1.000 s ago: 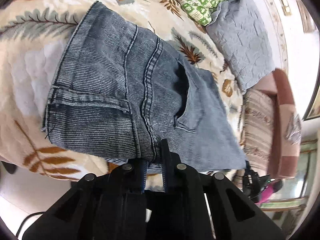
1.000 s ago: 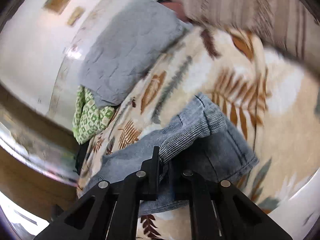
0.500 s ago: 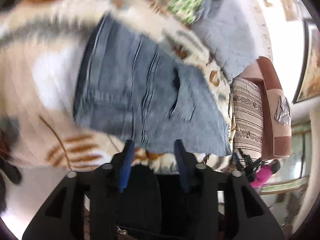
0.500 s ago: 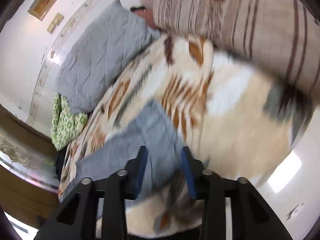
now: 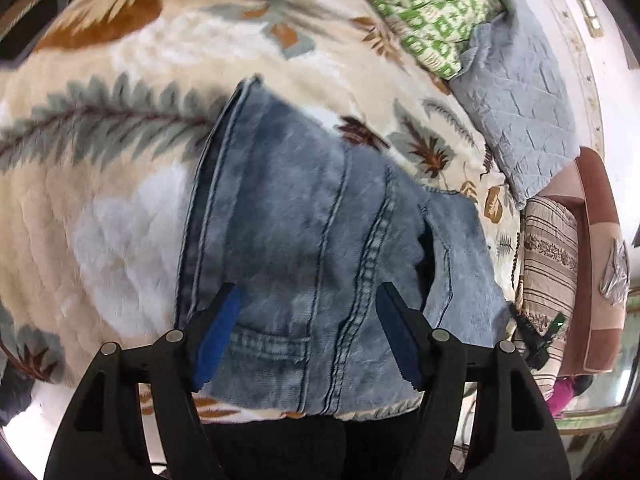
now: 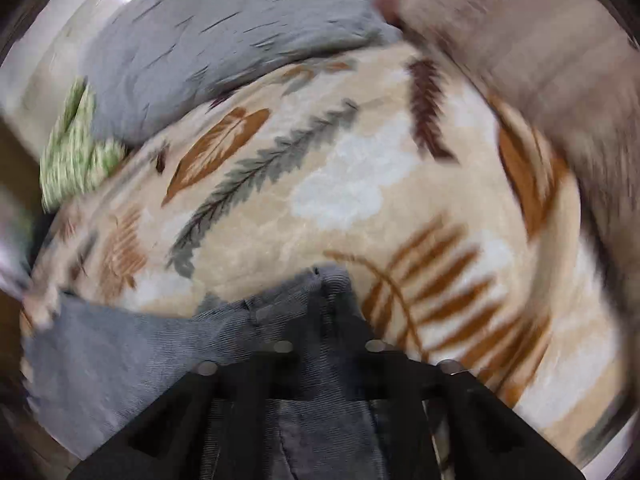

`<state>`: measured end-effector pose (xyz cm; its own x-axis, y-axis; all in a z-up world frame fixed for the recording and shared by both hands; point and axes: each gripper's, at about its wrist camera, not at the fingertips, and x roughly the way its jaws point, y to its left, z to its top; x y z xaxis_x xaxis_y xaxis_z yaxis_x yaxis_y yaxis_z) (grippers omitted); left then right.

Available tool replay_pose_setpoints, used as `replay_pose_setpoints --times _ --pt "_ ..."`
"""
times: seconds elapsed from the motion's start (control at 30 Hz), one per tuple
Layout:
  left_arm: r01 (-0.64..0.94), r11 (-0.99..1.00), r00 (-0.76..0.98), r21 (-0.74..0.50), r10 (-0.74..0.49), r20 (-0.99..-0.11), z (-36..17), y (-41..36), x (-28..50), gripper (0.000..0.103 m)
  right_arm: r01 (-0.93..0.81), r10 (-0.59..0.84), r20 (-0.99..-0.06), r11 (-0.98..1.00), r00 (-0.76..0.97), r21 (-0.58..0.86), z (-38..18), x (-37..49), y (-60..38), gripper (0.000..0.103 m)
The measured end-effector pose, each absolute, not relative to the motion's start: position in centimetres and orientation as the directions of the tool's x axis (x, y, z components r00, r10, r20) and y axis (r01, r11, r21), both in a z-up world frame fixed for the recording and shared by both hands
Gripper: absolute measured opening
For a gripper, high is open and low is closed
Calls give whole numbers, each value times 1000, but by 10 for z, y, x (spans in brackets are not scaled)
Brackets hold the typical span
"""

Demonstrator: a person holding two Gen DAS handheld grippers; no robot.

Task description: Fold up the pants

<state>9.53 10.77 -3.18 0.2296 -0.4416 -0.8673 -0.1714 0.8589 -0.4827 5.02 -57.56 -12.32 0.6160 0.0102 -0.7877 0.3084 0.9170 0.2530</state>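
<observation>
The blue denim pants (image 5: 320,248) lie folded on a cream leaf-print blanket (image 5: 120,200). In the left wrist view my left gripper (image 5: 308,320) is open, its blue-padded fingers spread wide just above the near edge of the denim, holding nothing. In the blurred right wrist view the pants (image 6: 120,352) reach under and between my right gripper (image 6: 330,312); its fingers are smeared by motion and seem apart over a raised fold of denim.
A grey quilted pillow (image 5: 520,112) and green patterned cloth (image 5: 424,12) lie at the head of the bed. A striped cushion (image 5: 548,264) and a brown padded piece (image 5: 600,260) sit at the right. The blanket (image 6: 340,200) fills the right wrist view.
Both grippers were shut on the denim edge a second ago and have opened. The left gripper has spread wide and moved back over the pants. The right view has swung fast.
</observation>
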Motion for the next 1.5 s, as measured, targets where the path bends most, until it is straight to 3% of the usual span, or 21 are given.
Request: replay_pose_setpoints --times 0.13,0.23,0.27,0.3,0.5,0.63,0.83,0.97,1.1,1.17,1.2,1.27,1.3,1.37,1.43,1.5 --pt "-196 870 208 -452 -413 -887 -48 107 102 70 319 15 -728 893 685 318 -111 54 -587 6" --pt "-191 888 216 -418 -377 -901 -50 101 103 70 361 6 -792 888 610 285 -141 69 -589 7" --pt "-186 893 211 -409 -370 -905 -49 100 103 70 370 -18 -789 890 615 268 -144 70 -587 11" --pt "-183 897 205 -403 -366 -908 -47 99 102 70 381 -34 -781 885 624 266 -142 67 -587 21" --pt "-171 875 241 -453 -409 -880 -22 110 83 70 380 19 -724 842 689 384 -115 14 -598 26" --pt "-37 900 255 -435 -412 -875 11 86 70 70 385 60 -665 775 745 501 -109 -58 -603 53" --pt "198 897 177 -396 -430 -885 39 -8 77 70 374 138 -578 638 804 673 -142 -139 -597 59" --pt "336 876 102 -345 -398 -912 45 -86 88 70 383 137 -534 553 835 740 -164 -147 -592 59" --pt "449 840 60 -304 -368 -928 47 -158 95 70 263 140 -367 473 920 841 -162 -150 -592 56" --pt "489 824 44 -286 -350 -936 44 -191 102 70 320 158 -452 509 878 799 -165 -131 -586 53" --pt "503 818 32 -279 -341 -940 42 -208 105 70 351 154 -485 512 861 784 -169 -123 -586 43" --pt "526 804 4 -277 -328 -945 35 -239 111 70 352 180 -474 461 862 815 -179 -114 -589 17" --pt "538 798 -12 -272 -316 -949 32 -254 113 70 342 192 -463 449 865 825 -181 -111 -591 9" --pt "561 778 -45 -284 -314 -948 27 -280 115 70 335 171 -453 459 875 822 -179 -118 -590 9" --pt "588 758 -60 -280 -305 -950 23 -301 116 70 367 184 -506 492 843 790 -186 -121 -586 11" --pt "617 742 -68 -262 -281 -957 18 -328 119 70 327 226 -468 466 854 822 -189 -131 -587 16"
